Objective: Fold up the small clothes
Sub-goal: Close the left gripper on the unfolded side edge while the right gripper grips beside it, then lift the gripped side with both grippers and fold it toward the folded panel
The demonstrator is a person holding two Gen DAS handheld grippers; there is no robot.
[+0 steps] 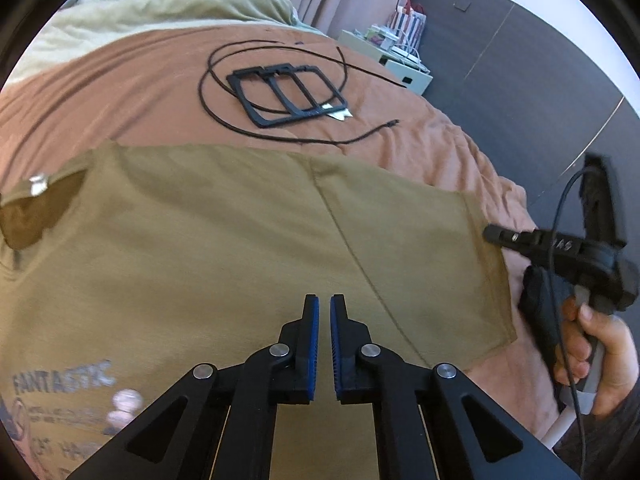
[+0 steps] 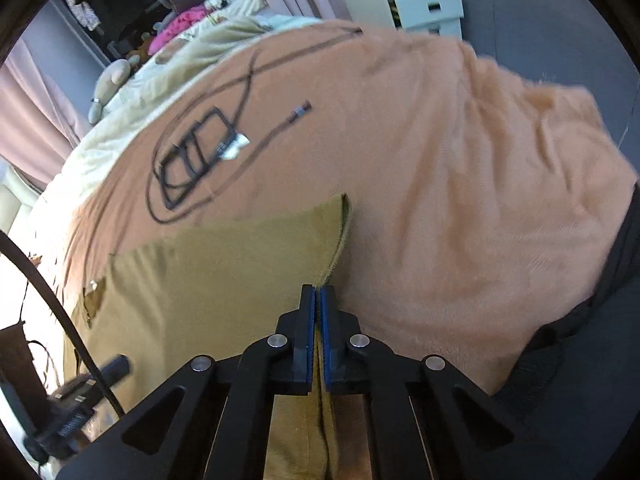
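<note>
The olive T-shirt [image 1: 224,232] lies spread flat on the near part of an orange-brown bedspread [image 1: 132,92], print side up, its neck opening with a white label at the left and its hem running along the right edge; a side seam crosses the cloth diagonally near the right end. Farther off on the bedspread sit a black frame [image 1: 286,94] ringed by a loose black cable [image 1: 224,118], well apart from the shirt, and beyond the bed's far right corner stands a pale drawer unit [image 1: 394,60].

The left gripper [image 1: 324,304] hovers low over the middle of the shirt with its blue pads [image 1: 314,336] drawn almost together; only a thin slit remains, and I cannot tell whether any cloth is pinched in it. The right gripper [image 2: 319,294] has its 2 fingers pressed together at the hem edge [image 2: 340,248], where the fabric lifts into a small ridge, so it looks clamped on that edge.

As a judgement: the shirt is light, thin and limp jersey; it will drape, sag and wrinkle rather than hold a line, and will drag a little on the fuzzy bedspread. Best held at doubled, stitched places, the hem and the side seam, with 2 holds apart so the edge stays taut while carried over; a single mid-panel pinch would only bunch it.
</note>
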